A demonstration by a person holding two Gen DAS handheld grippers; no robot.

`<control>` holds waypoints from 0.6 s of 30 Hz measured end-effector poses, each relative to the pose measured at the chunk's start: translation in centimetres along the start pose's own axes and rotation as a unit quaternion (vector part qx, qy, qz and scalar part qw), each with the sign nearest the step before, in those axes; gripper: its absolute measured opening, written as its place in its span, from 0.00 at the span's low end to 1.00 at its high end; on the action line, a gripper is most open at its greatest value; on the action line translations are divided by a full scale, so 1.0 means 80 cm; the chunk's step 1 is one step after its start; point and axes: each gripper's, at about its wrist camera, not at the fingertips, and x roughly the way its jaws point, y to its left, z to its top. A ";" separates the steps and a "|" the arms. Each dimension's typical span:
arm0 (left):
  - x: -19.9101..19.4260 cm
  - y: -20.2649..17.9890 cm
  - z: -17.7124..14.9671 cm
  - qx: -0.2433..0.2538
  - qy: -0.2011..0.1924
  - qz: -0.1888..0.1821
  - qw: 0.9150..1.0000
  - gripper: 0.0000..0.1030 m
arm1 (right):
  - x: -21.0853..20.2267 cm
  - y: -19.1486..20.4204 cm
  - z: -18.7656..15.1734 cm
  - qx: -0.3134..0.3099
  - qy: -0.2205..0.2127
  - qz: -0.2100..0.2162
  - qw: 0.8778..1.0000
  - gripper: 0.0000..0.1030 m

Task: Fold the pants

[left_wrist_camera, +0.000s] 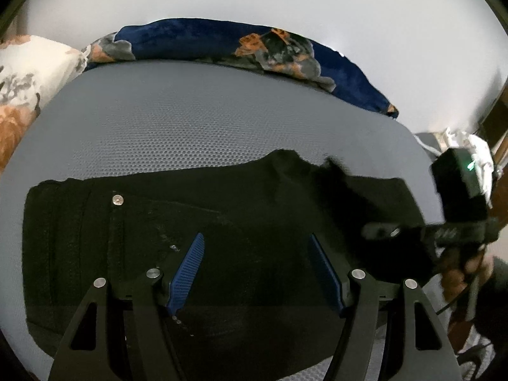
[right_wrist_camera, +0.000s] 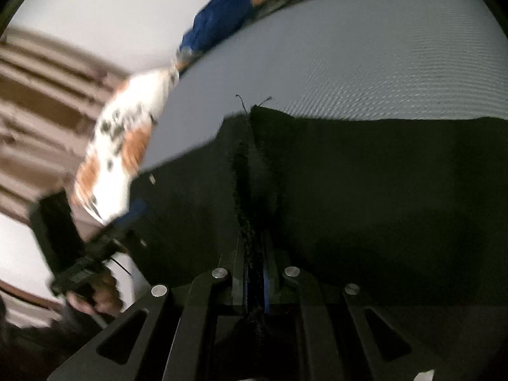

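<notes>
A: Where do the pants [left_wrist_camera: 197,238] lie for you right now?

B: Flat on the grey mattress [left_wrist_camera: 190,117], long axis running left to right across your left wrist view, waistband and its metal button [left_wrist_camera: 118,200] at the left end. Your left gripper [left_wrist_camera: 257,270] hangs over the middle of them, jaws standing wide, nothing between the blue pads [left_wrist_camera: 187,273].

A: And the right one?

B: Your right gripper [right_wrist_camera: 255,273] is pinched nearly closed on a ridge of the black cloth, a frayed hem edge by the look of it (loose threads stick up at its far tip). The rest of the fabric spreads out to the right of that ridge in the right wrist view.

A: So which hand leads?

B: The right, I'd judge. It already has the leg end, so you carry that end along the long axis toward the waistband at the left. Your left is nearer the waistband and free to pin or smooth there. The floral blanket [left_wrist_camera: 222,44] at the far edge is well apart.
</notes>
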 end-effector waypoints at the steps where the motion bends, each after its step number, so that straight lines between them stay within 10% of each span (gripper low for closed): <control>1: 0.000 0.000 0.000 -0.001 0.000 -0.004 1.000 0.66 | 0.006 0.004 -0.001 -0.005 0.005 -0.007 1.000 0.13; 5: -0.002 -0.002 0.001 -0.001 0.001 -0.012 1.000 0.66 | 0.011 0.023 -0.002 -0.013 0.012 0.001 1.000 0.36; 18: 0.016 -0.028 -0.004 -0.061 0.103 -0.167 0.979 0.66 | -0.117 -0.012 -0.028 0.056 -0.129 -0.012 0.990 0.41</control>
